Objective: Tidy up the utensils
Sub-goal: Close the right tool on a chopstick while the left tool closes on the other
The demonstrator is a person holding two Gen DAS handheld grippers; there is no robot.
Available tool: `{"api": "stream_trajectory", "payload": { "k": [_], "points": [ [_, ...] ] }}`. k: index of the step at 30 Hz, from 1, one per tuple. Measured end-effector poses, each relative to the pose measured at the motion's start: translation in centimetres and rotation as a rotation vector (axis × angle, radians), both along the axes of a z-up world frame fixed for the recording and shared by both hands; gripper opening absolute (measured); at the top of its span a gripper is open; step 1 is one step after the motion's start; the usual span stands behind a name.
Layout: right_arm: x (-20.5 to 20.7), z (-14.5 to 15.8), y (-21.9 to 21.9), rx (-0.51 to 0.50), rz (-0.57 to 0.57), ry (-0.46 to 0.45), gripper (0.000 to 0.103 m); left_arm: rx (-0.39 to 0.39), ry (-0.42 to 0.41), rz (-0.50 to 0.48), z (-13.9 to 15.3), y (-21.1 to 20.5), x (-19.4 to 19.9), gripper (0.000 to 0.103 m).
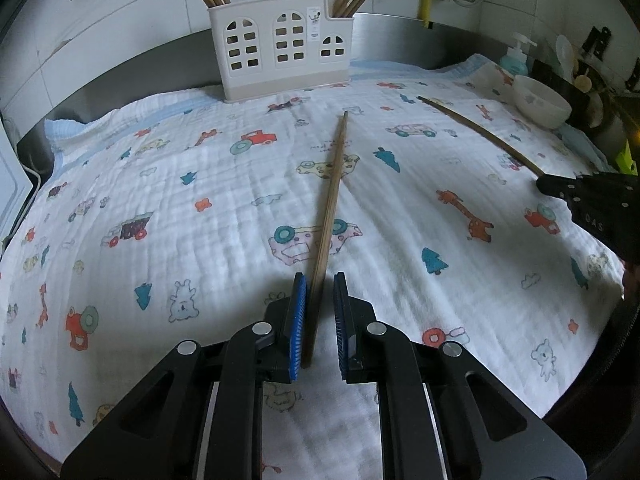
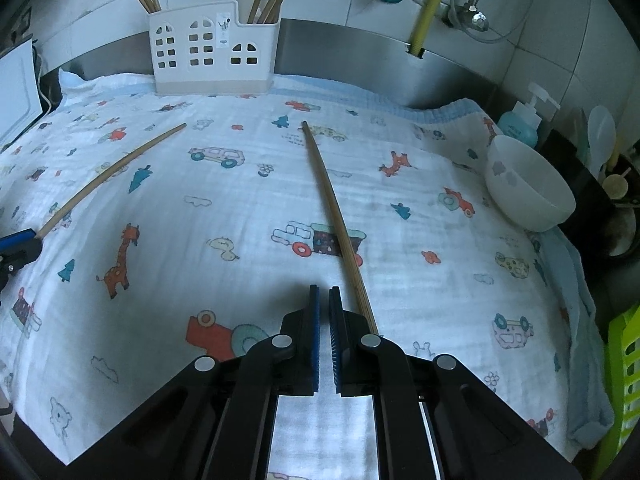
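Observation:
My left gripper (image 1: 320, 278) is shut on the near end of a wooden chopstick (image 1: 334, 188), which points away toward the white house-shaped utensil holder (image 1: 282, 48). The holder stands at the back edge with several chopsticks in its two end compartments. In the right wrist view the same gripper (image 2: 20, 242) shows at the left edge with that chopstick (image 2: 116, 168) sticking out of it. My right gripper (image 2: 324, 290) is shut with nothing between its pads. A second chopstick (image 2: 332, 204) runs past the outer side of its right finger, and its near end is hidden underneath.
A printed white cloth (image 1: 200, 184) covers the counter. A white bowl (image 2: 528, 188) sits at the right, with a blue soap bottle (image 2: 520, 124) behind it. A green basket (image 2: 624, 380) stands at the far right. Taps and a yellow hose (image 2: 432, 0) hang on the tiled wall.

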State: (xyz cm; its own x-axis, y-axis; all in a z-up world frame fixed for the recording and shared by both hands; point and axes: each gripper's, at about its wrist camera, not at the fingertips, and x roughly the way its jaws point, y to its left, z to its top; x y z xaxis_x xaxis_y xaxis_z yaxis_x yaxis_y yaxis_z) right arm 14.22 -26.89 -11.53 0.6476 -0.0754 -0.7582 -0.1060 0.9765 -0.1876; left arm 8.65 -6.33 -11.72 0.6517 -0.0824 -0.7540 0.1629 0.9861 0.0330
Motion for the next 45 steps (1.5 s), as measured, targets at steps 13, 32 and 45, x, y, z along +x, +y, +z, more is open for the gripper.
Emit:
{"api": "stream_trajectory", "payload": {
  "k": [13,32,45],
  "points": [
    [-0.1,0.1,-1.1,0.103,0.011,-0.002,0.006,-0.068,0.008,-0.004,-0.1,0.9,0.3,0.012],
    [-0.1,0.2,-2.5,0.227,-0.003,-0.001,0.006,-0.133,0.017,-0.058,-0.2,2.0,0.3,0.013],
    [-0.8,0.5,-2.3,0.243,-0.052,-0.035,0.0,-0.134,0.025,-0.098,0.0,2.3,0.7,0.007]
  ]
}}
